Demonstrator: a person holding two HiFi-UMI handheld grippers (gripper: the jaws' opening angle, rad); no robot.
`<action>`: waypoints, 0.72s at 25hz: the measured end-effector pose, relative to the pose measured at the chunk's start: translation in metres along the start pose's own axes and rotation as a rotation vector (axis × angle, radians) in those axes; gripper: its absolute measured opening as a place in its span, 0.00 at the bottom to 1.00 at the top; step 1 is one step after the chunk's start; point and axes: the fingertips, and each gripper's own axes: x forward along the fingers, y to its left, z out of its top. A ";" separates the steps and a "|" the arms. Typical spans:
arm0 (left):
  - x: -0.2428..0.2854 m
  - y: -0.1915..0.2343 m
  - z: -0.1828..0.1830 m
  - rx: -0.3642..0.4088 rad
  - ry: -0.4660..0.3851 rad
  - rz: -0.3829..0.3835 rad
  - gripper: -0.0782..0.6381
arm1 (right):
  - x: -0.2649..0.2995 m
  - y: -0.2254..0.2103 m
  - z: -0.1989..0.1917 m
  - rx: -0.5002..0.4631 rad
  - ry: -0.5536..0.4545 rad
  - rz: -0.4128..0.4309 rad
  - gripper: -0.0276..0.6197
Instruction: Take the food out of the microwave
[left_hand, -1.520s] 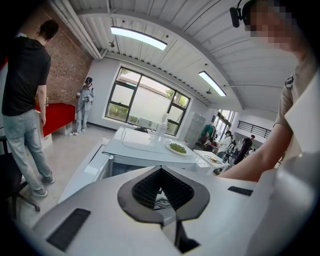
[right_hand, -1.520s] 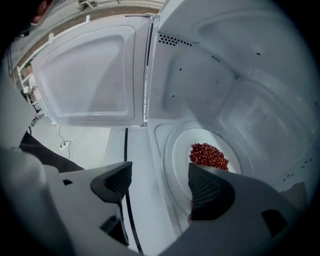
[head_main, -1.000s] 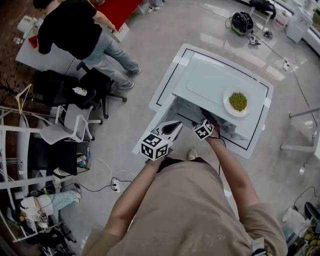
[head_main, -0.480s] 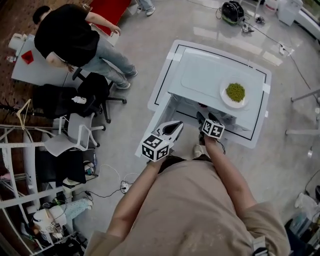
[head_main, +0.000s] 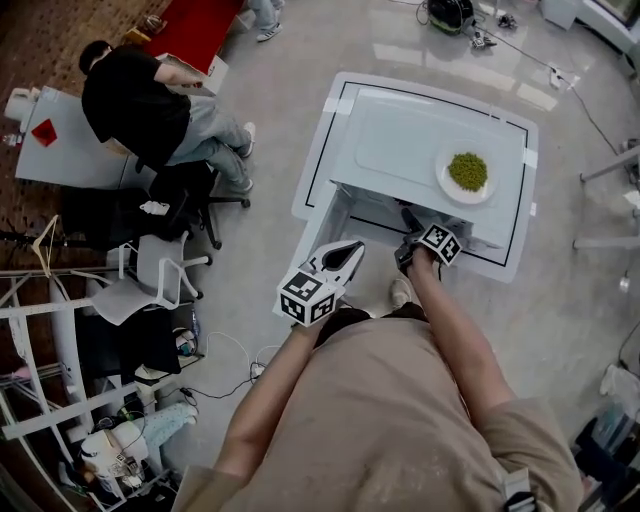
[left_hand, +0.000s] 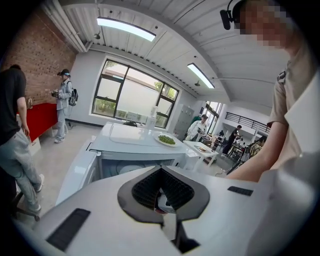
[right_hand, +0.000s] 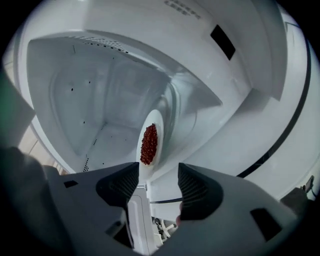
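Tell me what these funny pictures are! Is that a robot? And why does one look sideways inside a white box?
No robot: a person holds grabbing tools, the tongs, one in each hand. One picture comes from a camera on the person's head, looking down. The other two come from cameras riding on the tongs. The white box is a microwave, door open. Green peas sit on a dish on its top. The right tongs are tipped sideways, looking inside, where a plate of red food waits. They are closing, but nothing is gripped. The left tongs are shut.
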 end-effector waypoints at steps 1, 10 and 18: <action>-0.001 -0.001 0.000 0.010 -0.001 -0.003 0.12 | 0.000 -0.001 0.001 0.016 -0.008 -0.004 0.40; -0.011 0.008 0.003 0.017 -0.014 0.001 0.12 | 0.001 -0.003 0.005 0.201 -0.091 0.019 0.21; -0.011 0.007 0.000 0.016 -0.004 -0.004 0.12 | -0.014 0.006 0.007 0.251 -0.107 0.121 0.07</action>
